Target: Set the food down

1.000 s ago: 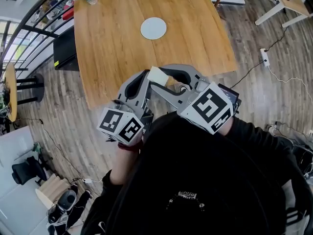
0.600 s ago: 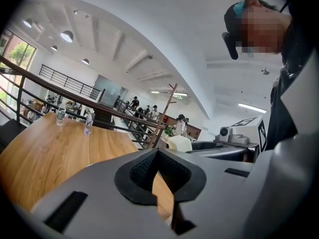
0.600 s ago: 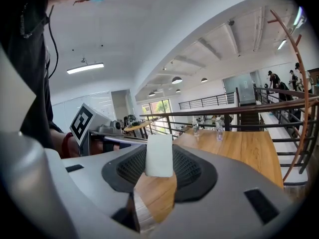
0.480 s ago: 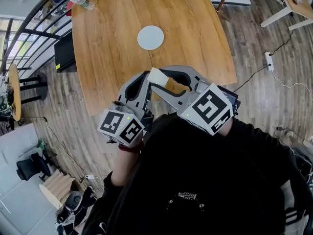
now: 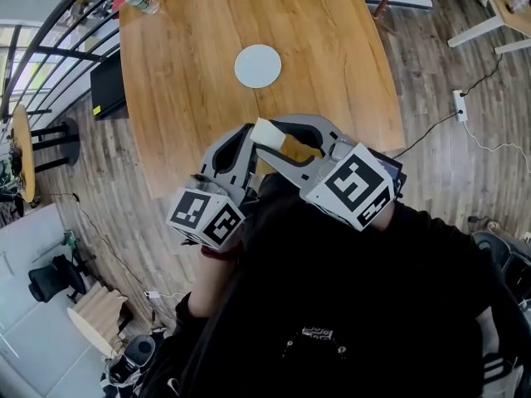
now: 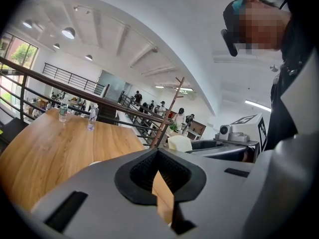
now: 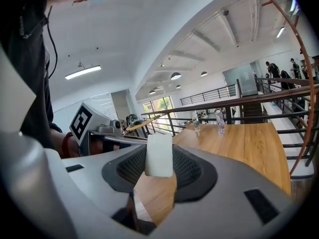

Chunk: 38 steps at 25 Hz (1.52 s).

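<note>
A pale cream block of food is clamped between the jaws of my right gripper, a little above the near edge of the wooden table. The right gripper view shows the food block upright between the dark pads of the right gripper. My left gripper hangs close beside it on the left, tips together and holding nothing. The left gripper shows the food block just past its jaws. A round white plate lies on the table farther out.
Water bottles stand at the table's far left corner, next to a black railing. A dark box sits beside the table's left edge. On the floor at the right lie a power strip and cables.
Both grippers, still side by side with the food in the right one, have come forward over the table's near edge; the plate now lies closer to them.
</note>
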Available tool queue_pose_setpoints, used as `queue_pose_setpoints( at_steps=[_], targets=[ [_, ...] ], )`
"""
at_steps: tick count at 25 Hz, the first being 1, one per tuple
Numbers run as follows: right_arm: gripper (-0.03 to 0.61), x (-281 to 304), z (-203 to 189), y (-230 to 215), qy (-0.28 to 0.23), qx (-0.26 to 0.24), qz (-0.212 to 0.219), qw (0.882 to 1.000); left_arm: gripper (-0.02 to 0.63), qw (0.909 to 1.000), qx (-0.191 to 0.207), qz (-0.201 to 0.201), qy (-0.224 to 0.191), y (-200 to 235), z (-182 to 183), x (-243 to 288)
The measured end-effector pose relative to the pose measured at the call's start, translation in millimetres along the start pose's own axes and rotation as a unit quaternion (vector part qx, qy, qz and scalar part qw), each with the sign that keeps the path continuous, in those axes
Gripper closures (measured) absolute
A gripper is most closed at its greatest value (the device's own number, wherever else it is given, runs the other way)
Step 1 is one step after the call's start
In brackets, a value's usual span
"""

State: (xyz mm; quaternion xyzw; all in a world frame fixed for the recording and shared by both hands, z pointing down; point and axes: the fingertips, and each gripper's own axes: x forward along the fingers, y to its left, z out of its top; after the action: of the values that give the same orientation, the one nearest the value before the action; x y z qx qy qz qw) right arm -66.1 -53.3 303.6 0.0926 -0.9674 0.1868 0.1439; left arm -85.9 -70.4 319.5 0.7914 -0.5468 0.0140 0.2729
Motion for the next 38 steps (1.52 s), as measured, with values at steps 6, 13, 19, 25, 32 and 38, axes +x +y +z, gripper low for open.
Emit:
queue_pose_setpoints(
  at_steps=[6,13,19,25,32,38],
  targets=[
    [0.405,10,16,-15,-0.009,-0.005,-0.048,0.999,0.611,0.9982,0.018,-0.056,0.005,9,18,16],
    [0.405,17,39,-30,-0.026,-0.009,-0.104,0.994,0.611,0.9937,0.040,-0.104,0.011,16,45,28],
    [0.405,39,38,-24,-0.022,-0.007,-0.114,0.993,0.611,0.9927,0.036,-0.115,0.014,37,46,18],
    [0.405,77,41,-10,-0.009,-0.005,-0.115,0.993,0.610,0.9925,0.022,-0.119,0.015,72,48,-2],
    [0.405,112,38,-4,0.017,-0.003,-0.129,0.991,0.609,0.9903,0.003,-0.138,0.015,104,44,-15],
    [0.405,120,40,-12,0.024,-0.007,-0.148,0.989,0.610,0.9887,0.004,-0.148,0.022,115,36,-19]
  ],
)
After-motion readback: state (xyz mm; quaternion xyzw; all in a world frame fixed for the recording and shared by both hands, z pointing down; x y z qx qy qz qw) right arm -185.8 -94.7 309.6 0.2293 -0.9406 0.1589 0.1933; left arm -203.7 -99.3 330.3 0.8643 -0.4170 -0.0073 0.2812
